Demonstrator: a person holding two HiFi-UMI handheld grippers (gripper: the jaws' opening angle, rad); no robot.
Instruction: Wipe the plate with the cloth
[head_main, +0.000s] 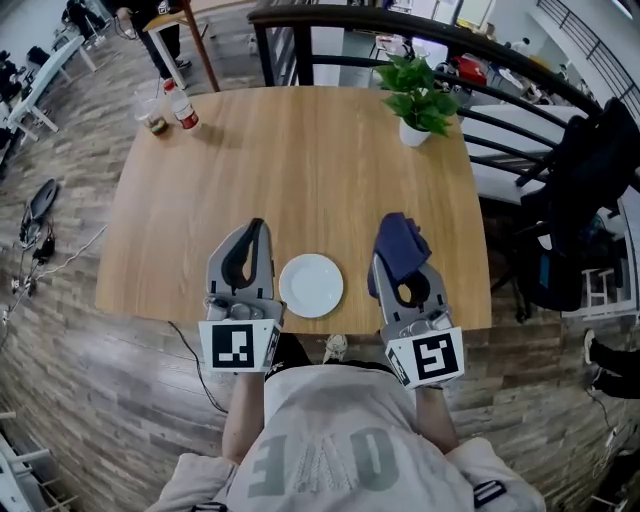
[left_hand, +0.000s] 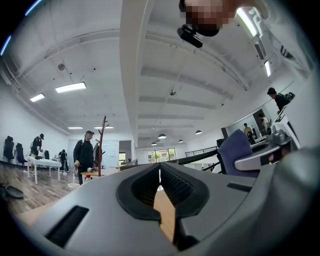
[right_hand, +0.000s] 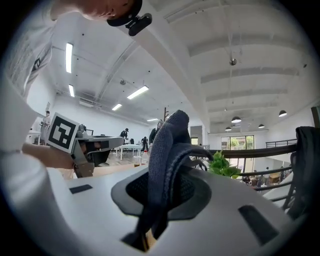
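A round white plate (head_main: 311, 285) lies on the wooden table (head_main: 300, 170) near its front edge, between my two grippers. My left gripper (head_main: 256, 226) rests just left of the plate, shut with nothing in it; its jaws meet at the tip (left_hand: 159, 176). My right gripper (head_main: 392, 232) sits just right of the plate and is shut on a dark blue cloth (head_main: 402, 245). In the right gripper view the cloth (right_hand: 167, 165) stands bunched up between the jaws and hides their tips. The plate shows in neither gripper view.
A potted green plant (head_main: 417, 100) stands at the table's far right, and a bottle with a red cap (head_main: 181, 105) and a glass (head_main: 151, 112) at its far left corner. A black railing (head_main: 420, 40) runs behind the table; a dark chair (head_main: 590, 190) stands to the right.
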